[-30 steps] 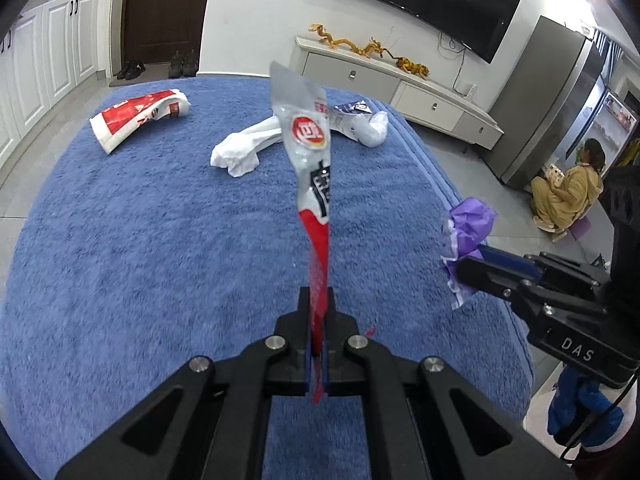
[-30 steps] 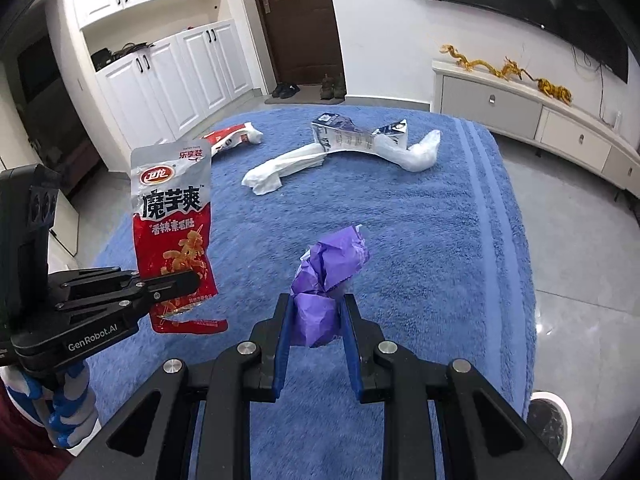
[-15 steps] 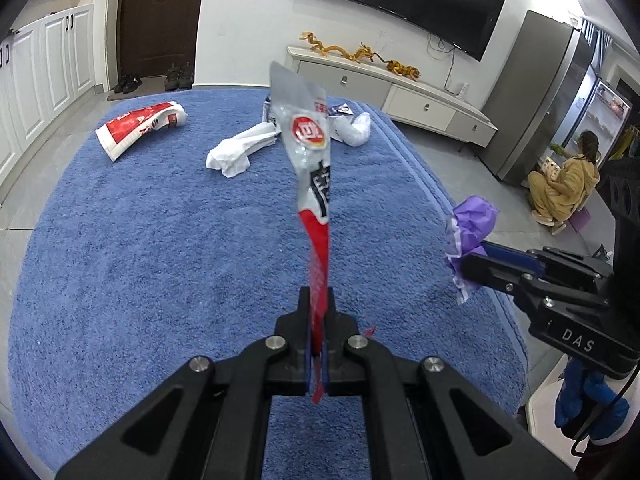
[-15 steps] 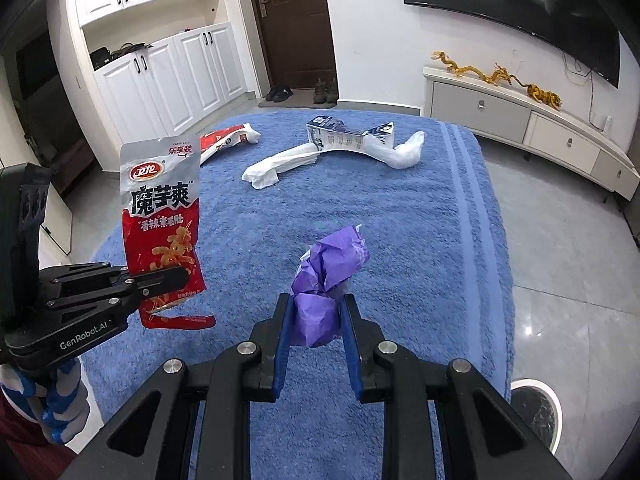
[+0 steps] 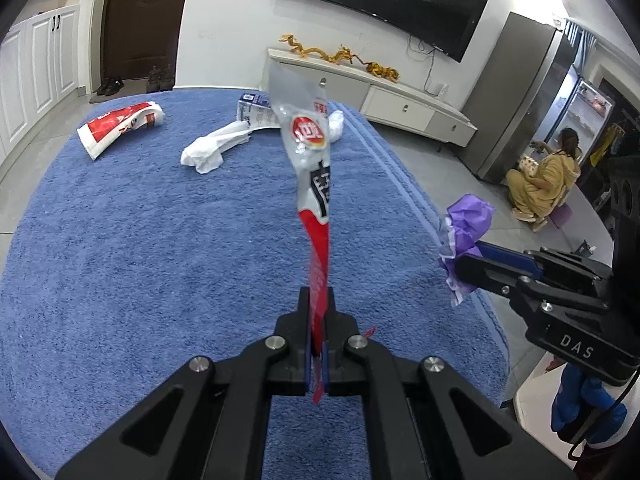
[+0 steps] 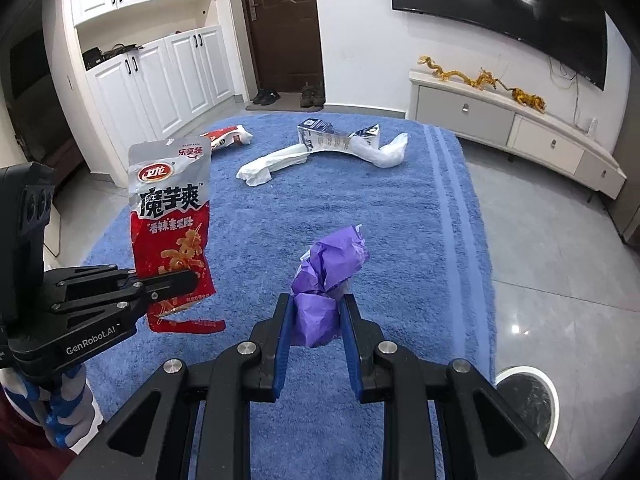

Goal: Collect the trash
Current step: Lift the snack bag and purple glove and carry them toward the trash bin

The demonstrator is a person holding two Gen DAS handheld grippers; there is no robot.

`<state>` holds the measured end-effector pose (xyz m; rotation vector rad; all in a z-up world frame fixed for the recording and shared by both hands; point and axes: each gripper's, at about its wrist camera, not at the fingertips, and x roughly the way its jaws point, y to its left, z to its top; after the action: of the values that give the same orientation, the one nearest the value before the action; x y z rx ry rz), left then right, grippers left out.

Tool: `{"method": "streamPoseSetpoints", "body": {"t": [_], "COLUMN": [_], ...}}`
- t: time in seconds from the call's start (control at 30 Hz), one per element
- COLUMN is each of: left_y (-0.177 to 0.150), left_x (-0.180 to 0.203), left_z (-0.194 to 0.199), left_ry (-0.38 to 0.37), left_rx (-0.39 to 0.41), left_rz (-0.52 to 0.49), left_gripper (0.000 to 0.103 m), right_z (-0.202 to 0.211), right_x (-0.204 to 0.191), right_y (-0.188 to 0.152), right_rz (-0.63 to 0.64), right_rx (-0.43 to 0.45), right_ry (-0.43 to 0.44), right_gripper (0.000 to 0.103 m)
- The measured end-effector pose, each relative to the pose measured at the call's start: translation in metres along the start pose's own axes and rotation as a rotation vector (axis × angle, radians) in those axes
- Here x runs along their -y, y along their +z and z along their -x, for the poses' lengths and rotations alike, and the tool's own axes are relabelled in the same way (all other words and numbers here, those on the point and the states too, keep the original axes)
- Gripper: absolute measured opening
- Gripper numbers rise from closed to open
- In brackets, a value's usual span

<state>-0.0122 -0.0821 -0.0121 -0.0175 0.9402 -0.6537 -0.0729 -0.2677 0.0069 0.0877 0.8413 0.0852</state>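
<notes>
Item: snack packet (image 6: pixel 170 216), silver top, red lower half, black Chinese lettering, printed food picture; lower edge torn. Held above the blue rug (image 5: pixel 140 240), near its front edge, by the left gripper (image 5: pixel 318 308), jaws clamped flat on the packet's lower end. Long axis upright, top leaning slightly away from the gripper; seen edge-on from the left wrist.

Item: crumpled purple plastic wad (image 6: pixel 328 280), pinched between the blue-padded fingers (image 6: pixel 282 344) of the right gripper (image 6: pixel 314 320), above the rug's near half, bulk pointing up.

Change since half a second before: both grippers stood higher and further back from the rug; grips unchanged.

Remaining on the rug's far end: red-and-white bag (image 5: pixel 120 128), white plastic bag (image 5: pixel 214 150), flattened milk carton (image 6: pixel 336 140), second white bag (image 6: pixel 386 152) touching the carton.
</notes>
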Motion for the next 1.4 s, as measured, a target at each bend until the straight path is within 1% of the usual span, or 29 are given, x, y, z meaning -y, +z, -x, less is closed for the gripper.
{"method": "streamPoseSetpoints", "body": {"t": [0.23, 0.37, 0.6, 0.77, 1.0, 1.1, 1.2, 1.3, 1.4], "left_y": [-0.007, -0.01, -0.014, -0.016, -0.014, -0.01, -0.005, -0.003, -0.002], "left_x": [0.006, 0.013, 0.011, 0.007, 0.009, 0.012, 0.02, 0.03, 0.041], "left_z": [-0.004, -0.001, 0.012, 0.017, 0.016, 0.013, 0.01, 0.012, 0.018], "left_ry": [-0.039, -0.047, -0.027, -0.016, -0.032, -0.037, -0.024, -0.008, 0.03], "left_rx": [-0.009, -0.004, 0.016, 0.02, 0.014, -0.002, -0.015, -0.015, 0.006], "left_rz": [-0.001, -0.011, -0.013, -0.003, -0.006, -0.004, -0.02, -0.024, -0.028], "left_gripper": [0.003, 0.003, 0.003, 0.003, 0.003, 0.003, 0.003, 0.003, 0.003], "right_z": [0.012, 0.022, 0.041, 0.046, 0.047, 0.044, 0.041, 0.037, 0.032], "right_x": [-0.002, 0.004, 0.017, 0.015, 0.005, 0.0, -0.003, -0.002, 0.004], "right_y": [-0.01, -0.014, -0.007, -0.002, 0.008, 0.011, 0.011, 0.01, 0.01], "right_rz": [-0.006, -0.015, -0.038, -0.024, 0.001, 0.011, 0.014, 0.027, 0.044], "right_rx": [0.006, 0.017, 0.074, 0.094, 0.131, 0.163, 0.188, 0.194, 0.187], "right_ry": [-0.04, -0.069, -0.093, -0.099, -0.097, -0.084, -0.053, -0.01, 0.037], "right_gripper": [0.023, 0.023, 0.023, 0.023, 0.023, 0.023, 0.023, 0.023, 0.023]}}
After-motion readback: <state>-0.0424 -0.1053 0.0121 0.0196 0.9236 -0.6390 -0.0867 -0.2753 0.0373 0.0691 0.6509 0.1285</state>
